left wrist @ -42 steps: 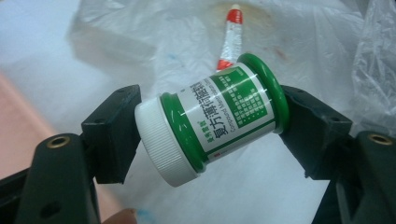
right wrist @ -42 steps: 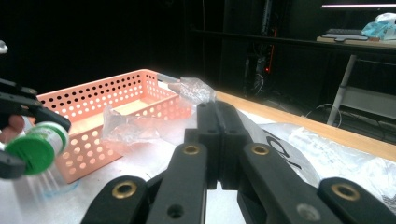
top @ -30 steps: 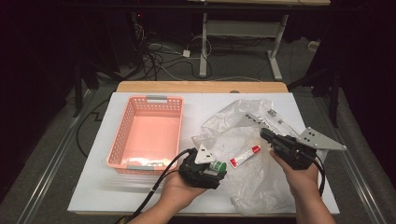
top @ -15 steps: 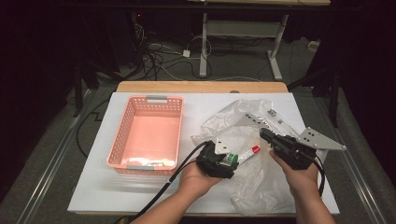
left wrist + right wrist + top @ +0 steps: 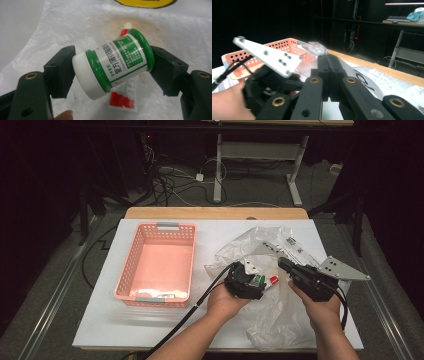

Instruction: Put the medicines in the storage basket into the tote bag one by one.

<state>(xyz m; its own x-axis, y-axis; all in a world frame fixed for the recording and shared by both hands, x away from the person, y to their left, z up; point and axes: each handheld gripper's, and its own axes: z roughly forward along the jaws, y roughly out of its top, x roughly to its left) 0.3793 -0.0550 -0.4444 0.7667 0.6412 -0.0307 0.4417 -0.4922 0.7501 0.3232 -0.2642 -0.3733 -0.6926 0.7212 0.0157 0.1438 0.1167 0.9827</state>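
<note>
**Jar held end to end over the open bag**

Table [image 5: 100,320]: white-topped, carrying everything shown; both forearms enter from its near edge.

Basket [image 5: 131,265]: pink, perforated, well off to the outer side of the left gripper. It looks nearly empty, with something small lying at its near end. Its open top and nearness suggest it is where the bag's contents are to go.

Plastic bag [image 5: 272,320]: clear and crumpled, spread flat beneath and between the two grippers, so its contents can be reached from above.

Right gripper [image 5: 329,75]: clenched, its two black jaws pressed together with nothing visible between them. In the high view it [image 5: 287,266] rests on the bag just beside the left gripper, probably to keep the film from shifting; whether it pins the plastic cannot be told.

Left gripper [image 5: 252,277]: grasping the jar, one jaw on the cap end and the other on the base.

Jar [image 5: 113,63]: green with a white screw cap and printed label, lying crosswise between the left gripper's jaws, just above the bag. Gripping it across its flat ends likely keeps the round body from rolling out.

Tube [image 5: 122,98]: white with red marking and a red cap, lying on the bag directly below the jar, untouched.
</note>
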